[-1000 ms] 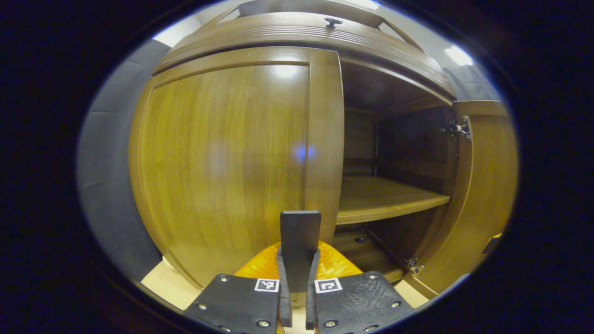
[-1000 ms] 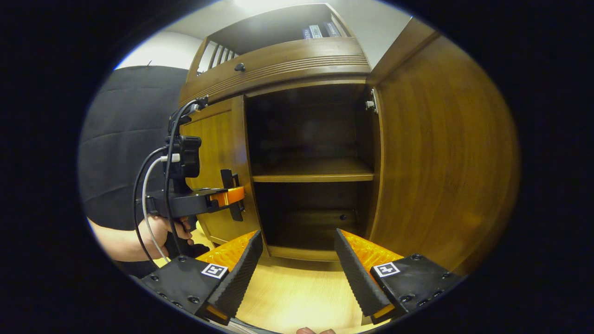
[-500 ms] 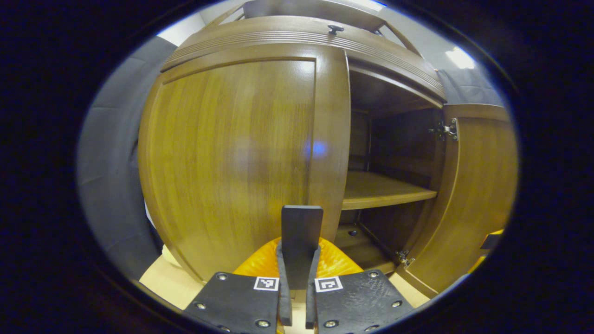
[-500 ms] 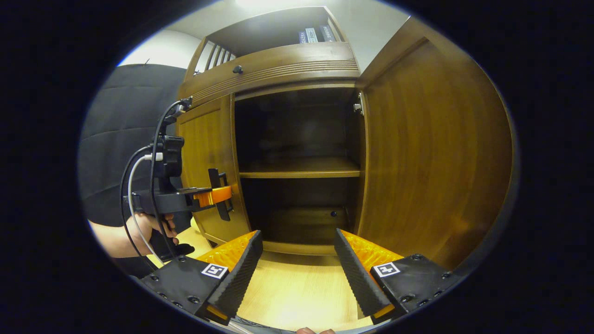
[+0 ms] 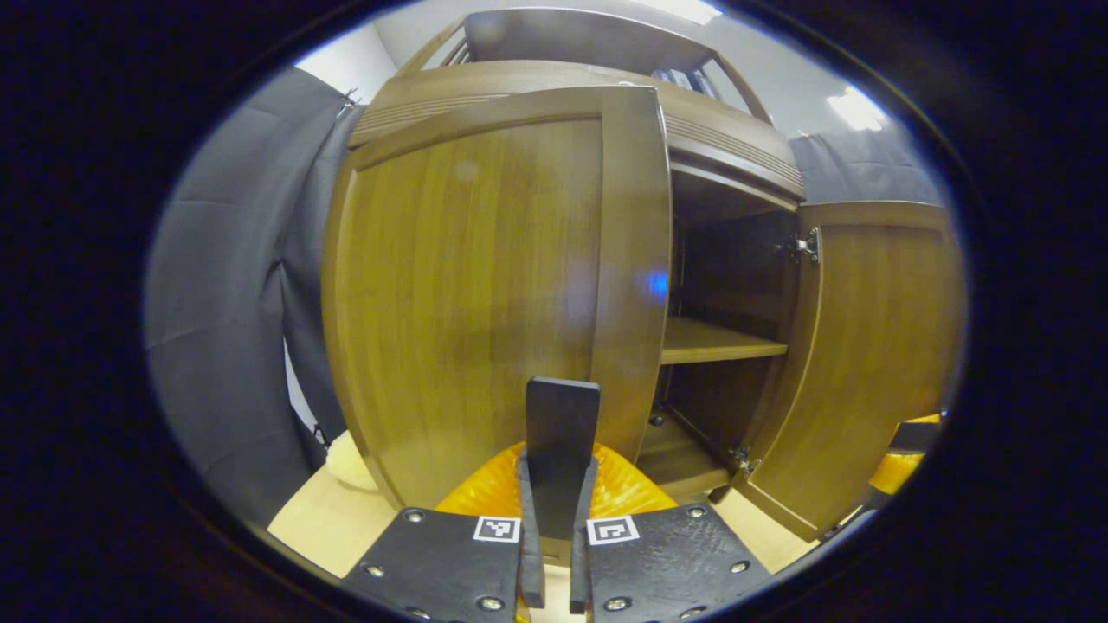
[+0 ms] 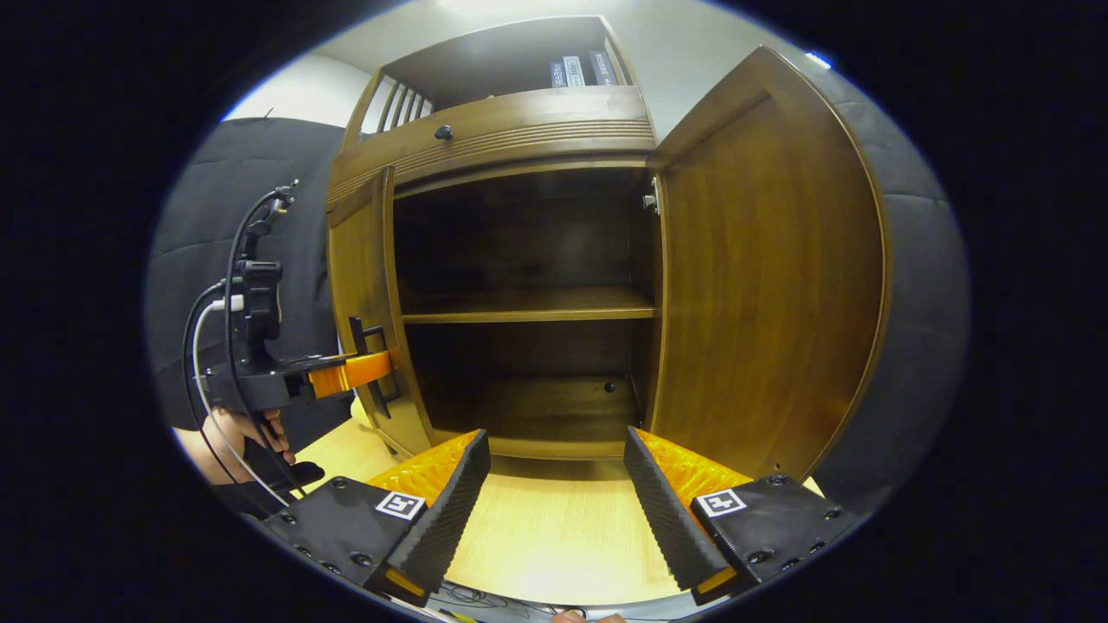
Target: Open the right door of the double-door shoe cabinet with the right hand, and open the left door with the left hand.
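- Left gripper view: the left gripper (image 5: 554,528) has its jaws pinched onto the dark handle (image 5: 563,433) of the left door (image 5: 485,285), both fingers pressing on it, with no gap to spare.
- The left door stands part-way out from the cabinet (image 5: 736,156), its free edge clear of the frame, and a shelf (image 5: 718,342) shows in the gap behind it.
- The right door (image 5: 874,363) hangs wide open on its hinge (image 5: 807,247) at the far side.
- Right gripper view: the right gripper (image 6: 554,497) hangs in front of the cabinet above the pale floor (image 6: 554,536), jaws spread wide and holding nothing.
- From here the left gripper (image 6: 346,374) shows side-on at the left door (image 6: 359,285), a hand (image 6: 247,428) on its grip and a cable (image 6: 203,346) looping beside it.
- Risks, as I judge it: the door swings in an arc, so a straight pull could drag the fingers off the slim handle.
- That loose cable could snag on the door edge as it opens wider.
- The door could also swing into the dark cloth wall (image 5: 225,285) close behind it.
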The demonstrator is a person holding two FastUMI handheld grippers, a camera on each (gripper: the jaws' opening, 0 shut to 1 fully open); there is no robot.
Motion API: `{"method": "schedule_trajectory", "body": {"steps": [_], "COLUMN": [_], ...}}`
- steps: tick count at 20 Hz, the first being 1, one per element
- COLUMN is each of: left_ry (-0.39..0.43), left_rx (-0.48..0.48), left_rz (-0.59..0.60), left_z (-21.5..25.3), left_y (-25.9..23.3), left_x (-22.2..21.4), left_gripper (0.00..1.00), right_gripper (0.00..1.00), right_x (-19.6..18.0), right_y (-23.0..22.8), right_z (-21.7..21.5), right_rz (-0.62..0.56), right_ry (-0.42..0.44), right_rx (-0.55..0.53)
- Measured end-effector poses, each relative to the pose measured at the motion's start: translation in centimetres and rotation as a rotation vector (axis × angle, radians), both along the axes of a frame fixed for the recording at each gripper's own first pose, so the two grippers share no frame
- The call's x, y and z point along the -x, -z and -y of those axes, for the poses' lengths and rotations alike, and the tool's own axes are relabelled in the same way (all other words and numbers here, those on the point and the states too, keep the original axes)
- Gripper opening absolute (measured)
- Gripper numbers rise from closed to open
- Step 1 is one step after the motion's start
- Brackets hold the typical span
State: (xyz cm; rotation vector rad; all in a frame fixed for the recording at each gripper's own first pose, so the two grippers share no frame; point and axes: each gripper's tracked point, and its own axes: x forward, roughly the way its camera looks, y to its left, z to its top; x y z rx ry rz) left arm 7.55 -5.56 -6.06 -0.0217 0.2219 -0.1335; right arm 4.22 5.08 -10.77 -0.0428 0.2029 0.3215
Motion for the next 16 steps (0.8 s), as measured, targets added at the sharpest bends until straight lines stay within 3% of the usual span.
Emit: {"method": "schedule_trajectory", "body": {"steps": [3, 4, 6, 9, 10, 11, 14, 16], "left_ry": [-0.003, 0.001, -0.004, -0.017, -0.017, -0.017, -0.017, -0.018], "left_rx": [0.003, 0.006, 0.015, 0.02, 0.025, 0.026, 0.028, 0.035], "left_rz": [0.011, 0.016, 0.023, 0.021, 0.022, 0.024, 0.03, 0.03], "left_z": [-0.9, -1.2, -2.0, -3.1, -3.5, -4.0, -5.2, -6.0], "left_y": [0.0, -0.1, -0.2, -0.2, -0.3, -0.1, -0.2, -0.2], "left_x": [1.1, 1.7, 2.7, 3.9, 4.2, 4.9, 5.9, 6.7], "left_gripper": [0.14, 0.14, 0.14, 0.14, 0.14, 0.14, 0.13, 0.14], "right_gripper": [0.92, 0.98, 0.92, 0.93, 0.98, 0.92, 0.93, 0.98], "right_x": [0.7, 0.6, 0.9, 3.0, 4.4, 4.9, 5.9, 6.3], "right_y": [0.4, 0.5, 0.9, 1.2, 1.9, 2.2, 2.2, 2.2], "right_z": [0.0, 0.0, 0.1, -0.6, -0.6, -0.5, -0.3, -0.4], "right_rz": [0.008, 0.009, 0.005, -0.006, -0.008, -0.011, -0.012, -0.012], "right_ry": [0.008, 0.012, 0.02, 0.013, 0.013, 0.015, 0.02, 0.021], "right_rx": [-0.003, -0.003, -0.008, -0.019, -0.01, 0.003, -0.001, -0.002]}}
